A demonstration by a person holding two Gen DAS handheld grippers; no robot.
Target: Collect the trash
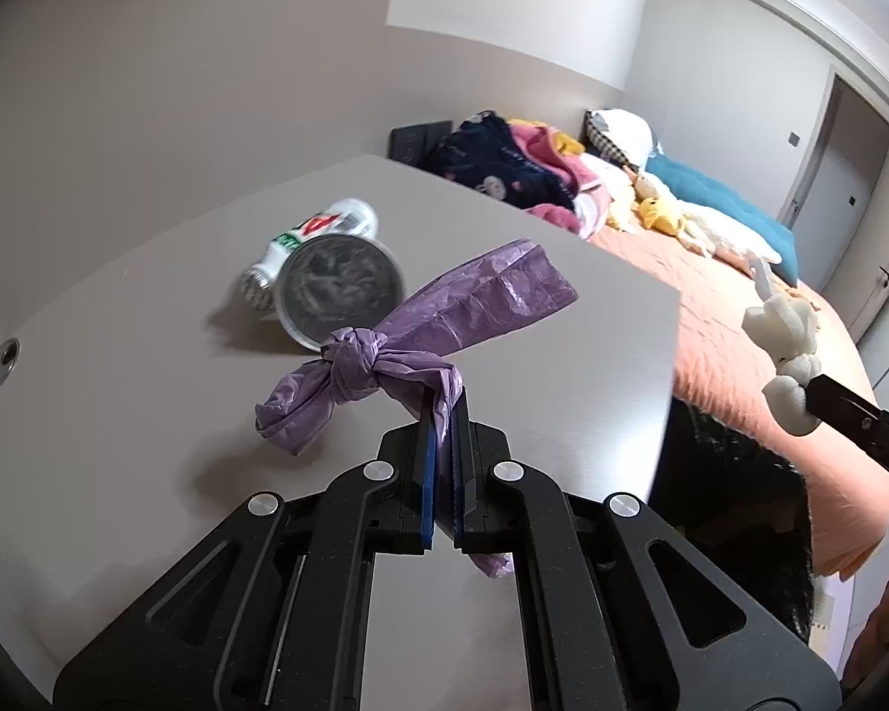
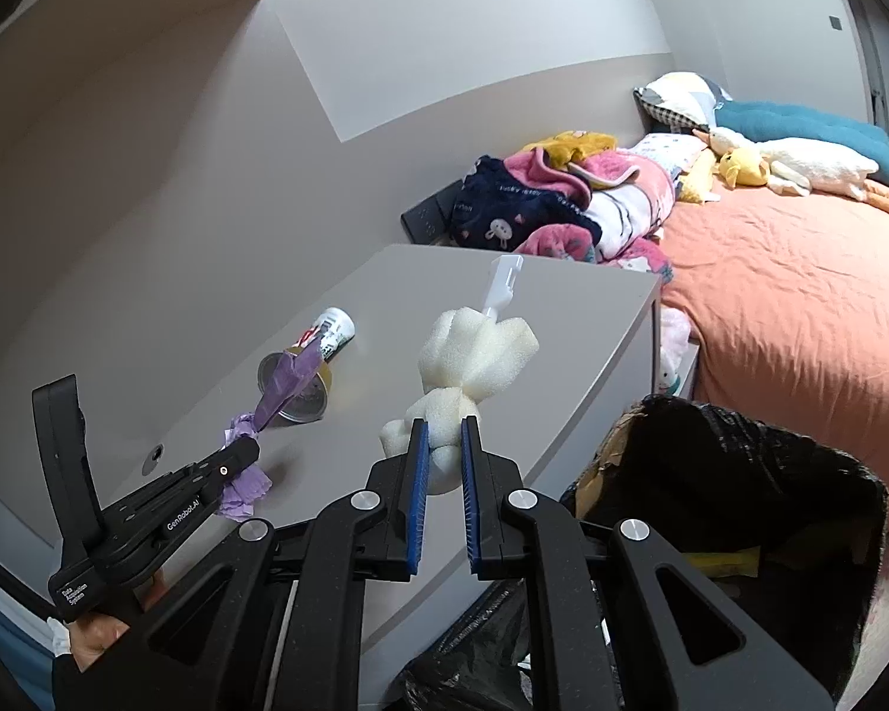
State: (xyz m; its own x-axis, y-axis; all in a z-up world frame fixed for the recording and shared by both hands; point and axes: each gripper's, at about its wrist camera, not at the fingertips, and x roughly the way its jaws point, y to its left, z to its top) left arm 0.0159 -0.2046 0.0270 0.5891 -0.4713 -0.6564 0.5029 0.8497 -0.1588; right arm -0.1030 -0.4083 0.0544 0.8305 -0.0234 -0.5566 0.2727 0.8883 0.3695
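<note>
My left gripper (image 1: pixel 443 409) is shut on a knotted purple plastic bag (image 1: pixel 438 308) and holds it just above the grey table (image 1: pixel 148 415). It also shows in the right wrist view (image 2: pixel 240 462) with the purple bag (image 2: pixel 290 379). My right gripper (image 2: pixel 443 438) is shut on a white foam sponge brush (image 2: pixel 474 355) with a white plastic handle, held above the table's edge. The sponge brush also shows at the right in the left wrist view (image 1: pixel 785 349). A white drink bottle (image 1: pixel 320 231) and a clear plastic cup (image 1: pixel 341 290) lie on their sides on the table.
A box lined with a black trash bag (image 2: pixel 729 486) stands open on the floor between the table and the bed. The bed (image 2: pixel 800 296) has an orange sheet, heaped clothes (image 2: pixel 563 201), plush toys and pillows. A grommet hole (image 1: pixel 6 355) sits in the table at left.
</note>
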